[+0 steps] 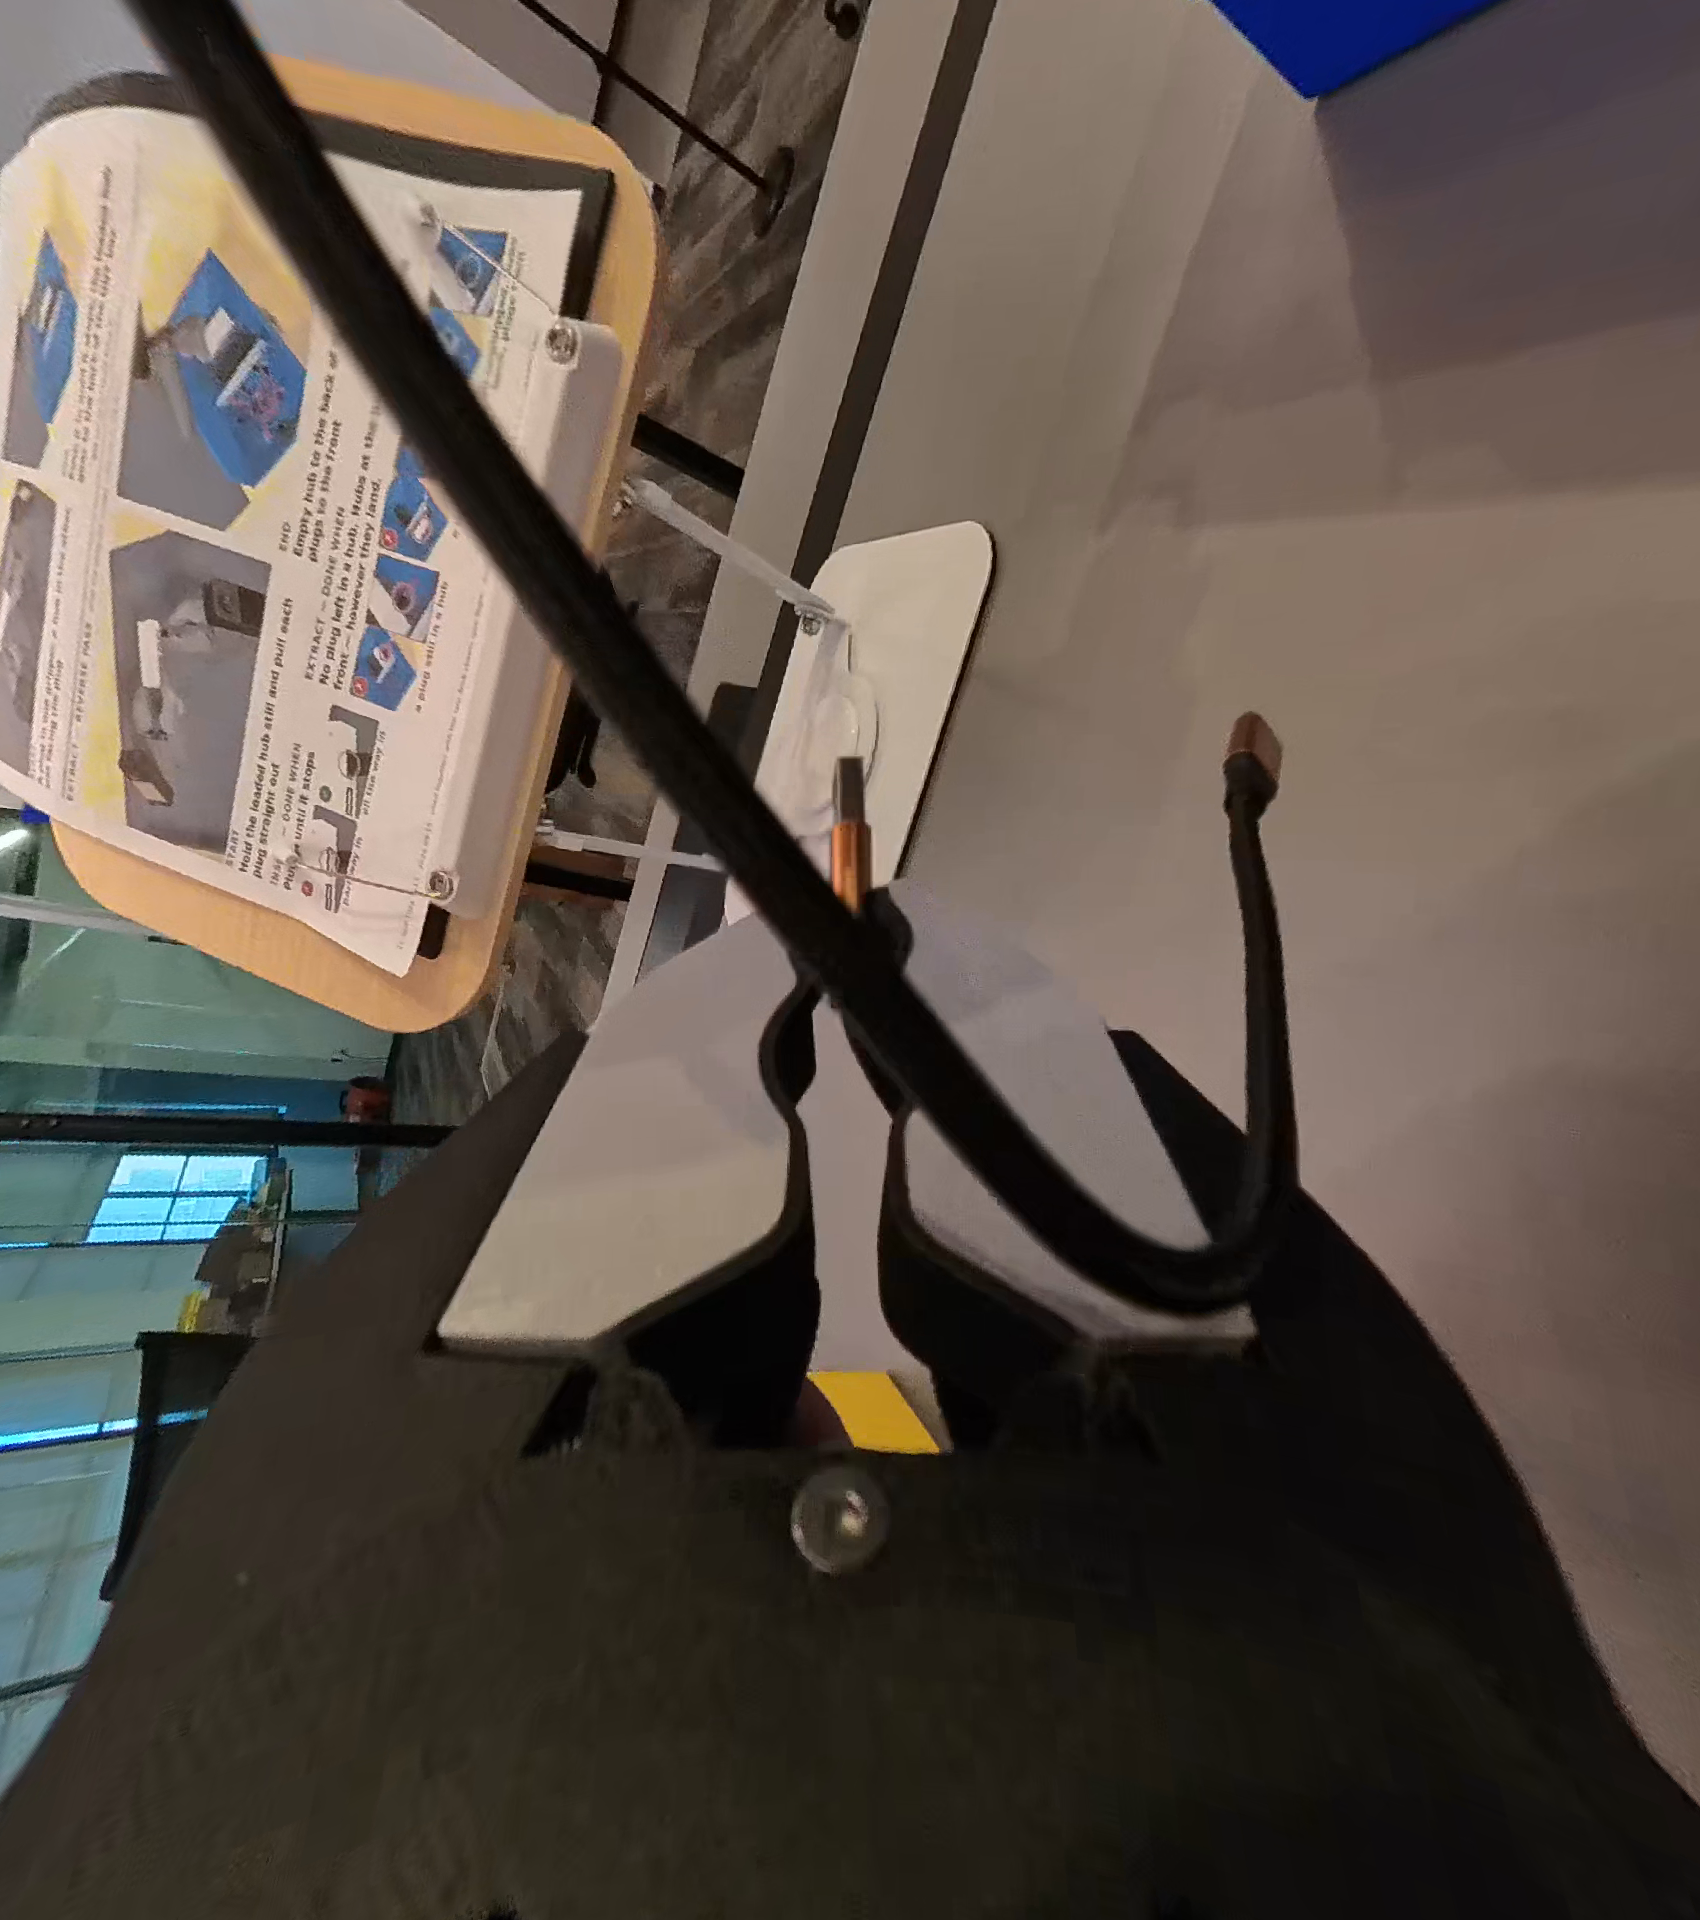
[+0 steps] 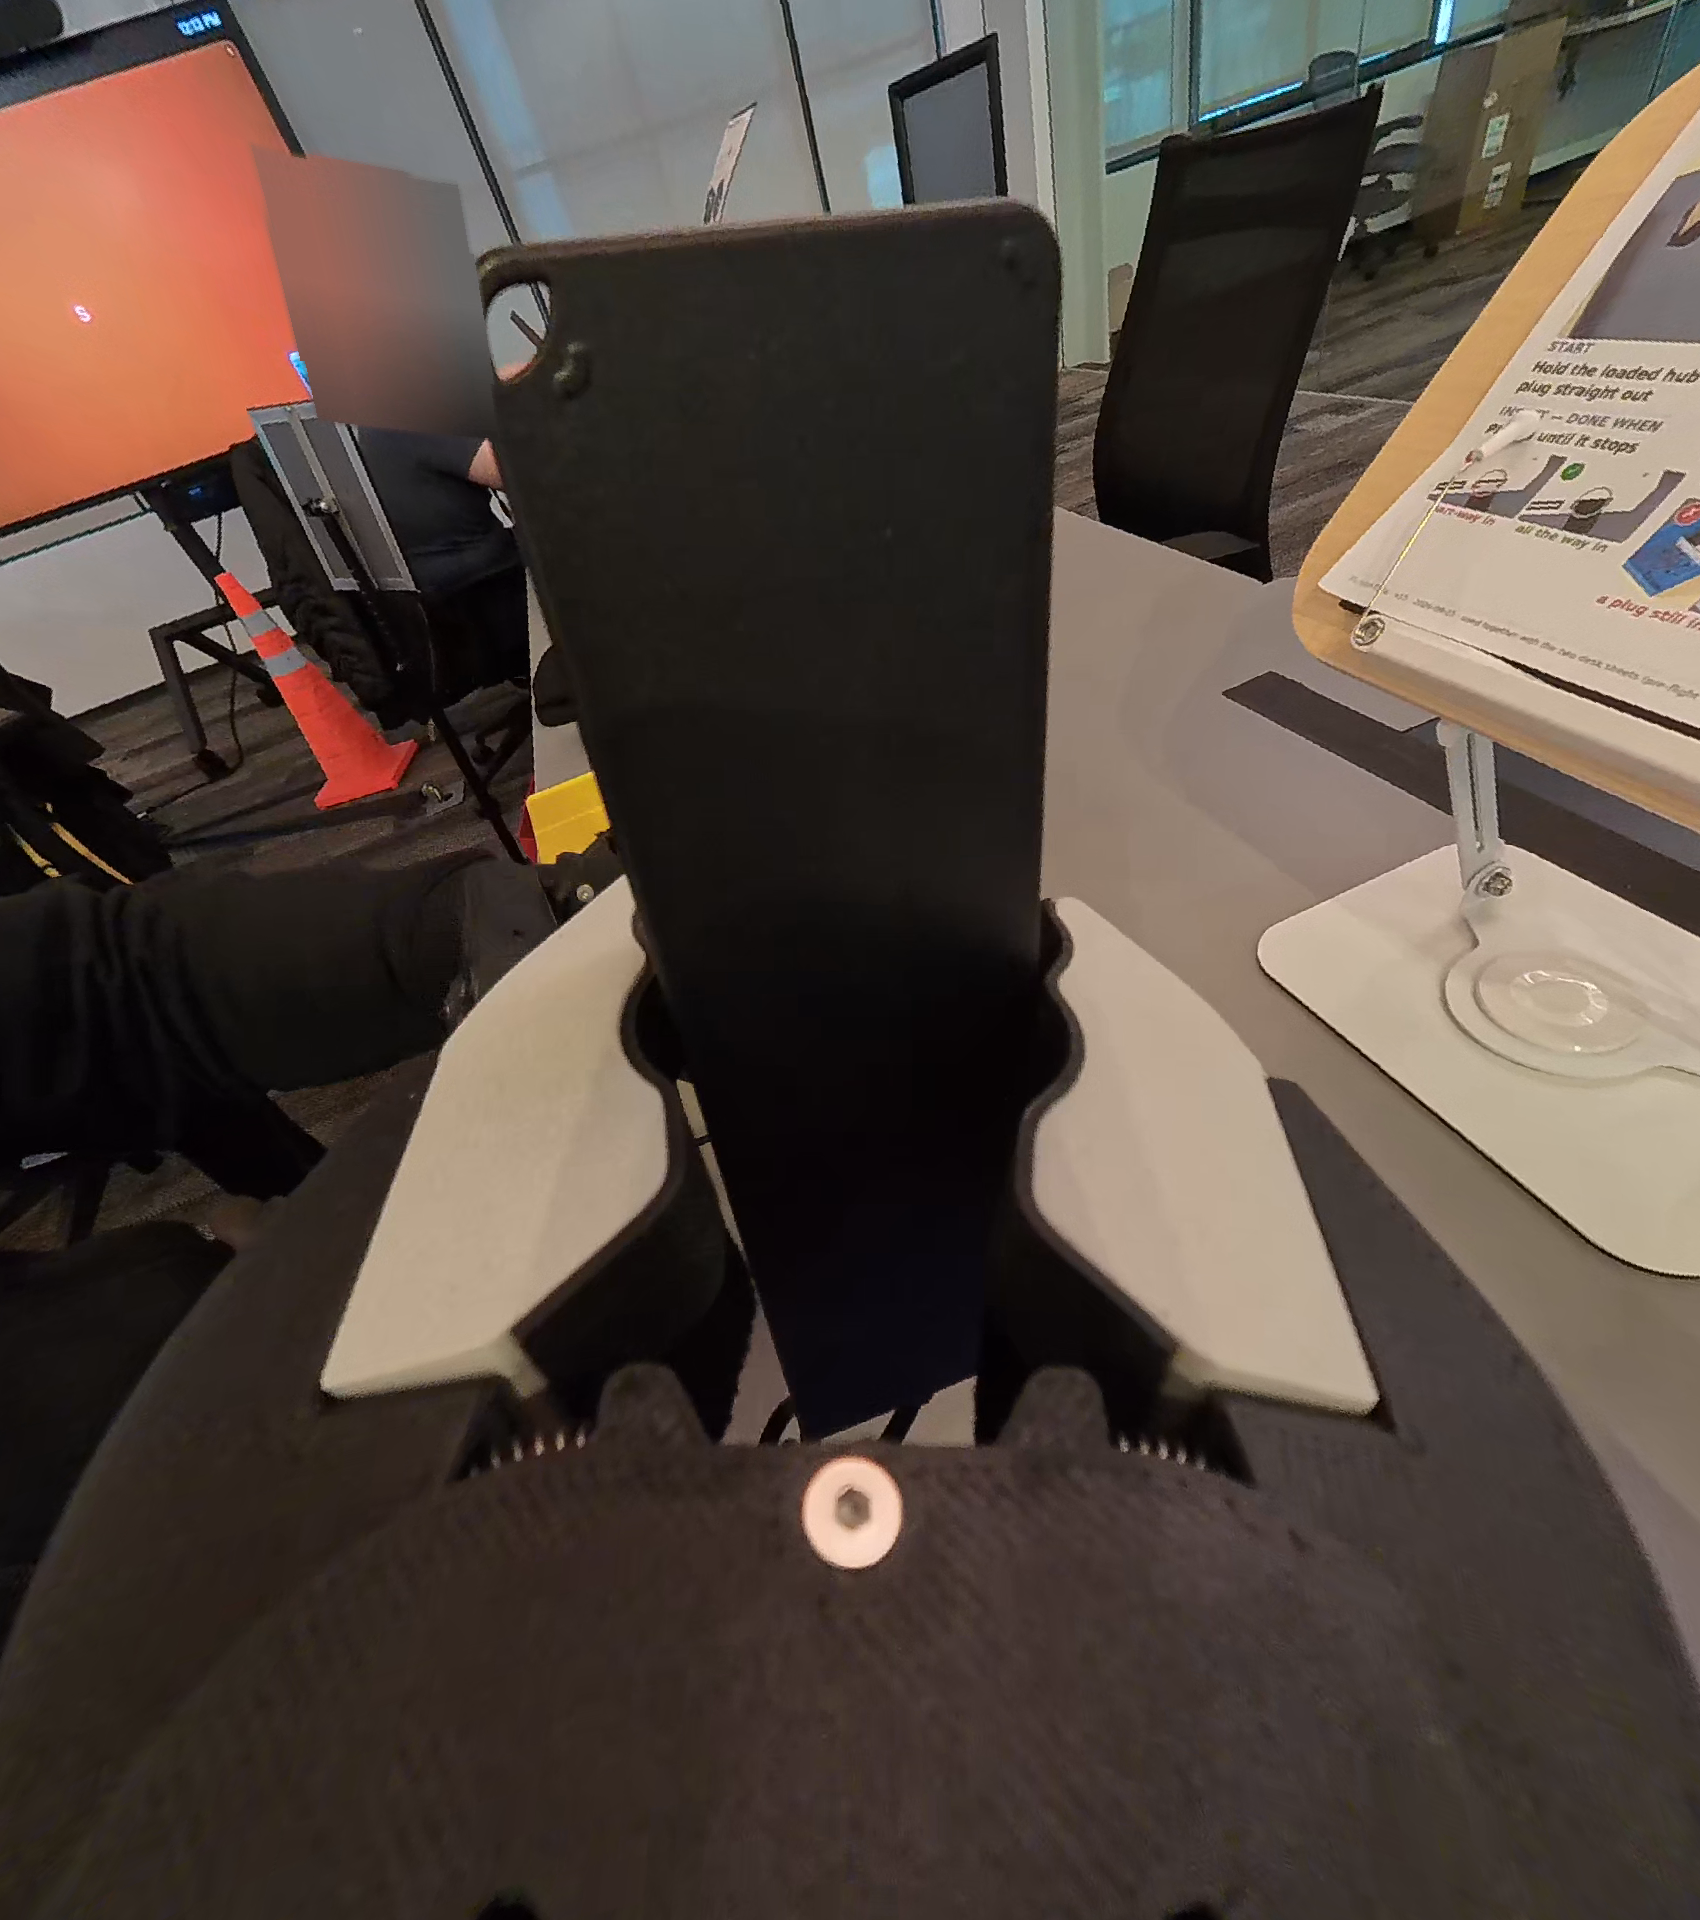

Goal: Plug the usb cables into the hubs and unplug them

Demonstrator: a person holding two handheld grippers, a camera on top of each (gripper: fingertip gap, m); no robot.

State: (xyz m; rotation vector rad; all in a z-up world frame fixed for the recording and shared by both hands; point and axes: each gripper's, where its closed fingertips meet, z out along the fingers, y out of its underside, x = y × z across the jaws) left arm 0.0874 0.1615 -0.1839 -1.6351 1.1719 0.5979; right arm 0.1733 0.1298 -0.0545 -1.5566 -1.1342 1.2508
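The left gripper (image 1: pixel 841 1003) is closed on a black usb cable (image 1: pixel 555 540) just behind its copper-collared plug (image 1: pixel 848 831), which sticks out past the fingertips; the cable loops round to a second plug (image 1: pixel 1253 743) in the air at the right and also slants across the left wrist view, cutting in front of the wooden stand (image 1: pixel 576 582) with its printed sheet (image 1: pixel 202 520). The right gripper (image 2: pixel 851 1023) is clamped on a flat black hub plate (image 2: pixel 794 623) held upright, which hides the middle of the right wrist view. Beside it, the stand's white base (image 2: pixel 1428 1122) rests on the grey worktop (image 2: pixel 1189 790), and an orange cone (image 2: pixel 326 707) stands on the floor beyond.
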